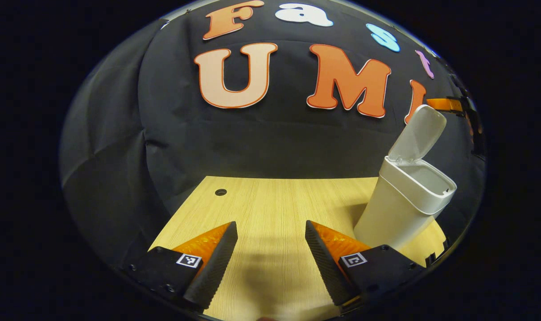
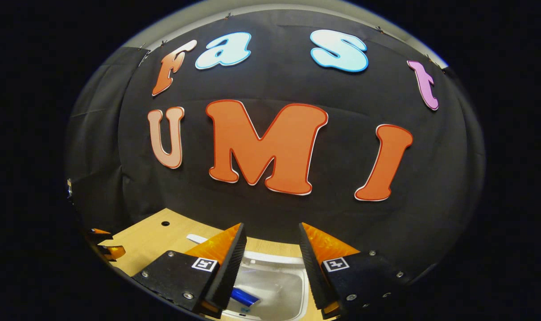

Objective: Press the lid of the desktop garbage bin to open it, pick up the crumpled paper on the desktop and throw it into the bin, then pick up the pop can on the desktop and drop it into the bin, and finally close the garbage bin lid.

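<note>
The bin (image 1: 404, 200) is standing on the table (image 1: 270, 209) with its lid (image 1: 417, 133) tilted up. The right gripper (image 2: 270, 243) is hovering released above the bin's mouth, where the can (image 2: 244, 296) is lying inside. The left gripper (image 1: 270, 236) is hanging released over the table beside the bin.

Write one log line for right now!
bin: lid up | can: inside bin | right gripper: open above bin | left gripper: open over table

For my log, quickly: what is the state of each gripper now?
Left gripper: jaws open, holding nothing, above the table.
Right gripper: jaws open, holding nothing, above the open bin.
</note>
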The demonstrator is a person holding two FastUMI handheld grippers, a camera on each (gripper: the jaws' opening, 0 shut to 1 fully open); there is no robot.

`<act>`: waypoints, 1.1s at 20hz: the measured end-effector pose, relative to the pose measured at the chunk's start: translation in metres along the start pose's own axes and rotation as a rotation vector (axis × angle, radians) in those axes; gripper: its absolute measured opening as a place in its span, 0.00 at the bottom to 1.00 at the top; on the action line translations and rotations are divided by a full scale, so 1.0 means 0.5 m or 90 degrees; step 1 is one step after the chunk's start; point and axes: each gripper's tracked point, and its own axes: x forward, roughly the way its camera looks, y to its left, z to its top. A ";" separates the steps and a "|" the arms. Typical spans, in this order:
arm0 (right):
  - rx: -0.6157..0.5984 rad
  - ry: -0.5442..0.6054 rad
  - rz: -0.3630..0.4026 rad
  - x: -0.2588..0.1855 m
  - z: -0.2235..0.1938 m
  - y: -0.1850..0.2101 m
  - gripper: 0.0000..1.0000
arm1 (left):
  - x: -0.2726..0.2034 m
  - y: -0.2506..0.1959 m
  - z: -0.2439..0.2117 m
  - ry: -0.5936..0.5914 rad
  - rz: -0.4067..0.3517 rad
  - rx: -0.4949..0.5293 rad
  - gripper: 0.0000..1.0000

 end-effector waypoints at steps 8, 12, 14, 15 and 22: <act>-0.002 0.055 0.018 -0.044 -0.104 0.045 0.71 | 0.009 -0.011 0.005 -0.001 -0.005 0.015 0.98; 0.008 0.077 0.019 -0.059 -0.148 0.064 0.71 | 0.011 -0.018 0.001 0.005 -0.013 0.016 0.97; 0.014 0.092 0.019 -0.066 -0.173 0.073 0.71 | 0.014 -0.019 0.004 0.005 -0.016 0.020 0.97; 0.014 0.101 0.018 -0.069 -0.190 0.075 0.71 | 0.015 -0.021 0.004 0.005 -0.017 0.020 0.97; 0.049 0.156 0.022 -0.093 -0.264 0.101 0.71 | 0.018 -0.032 0.001 0.009 -0.029 0.026 0.96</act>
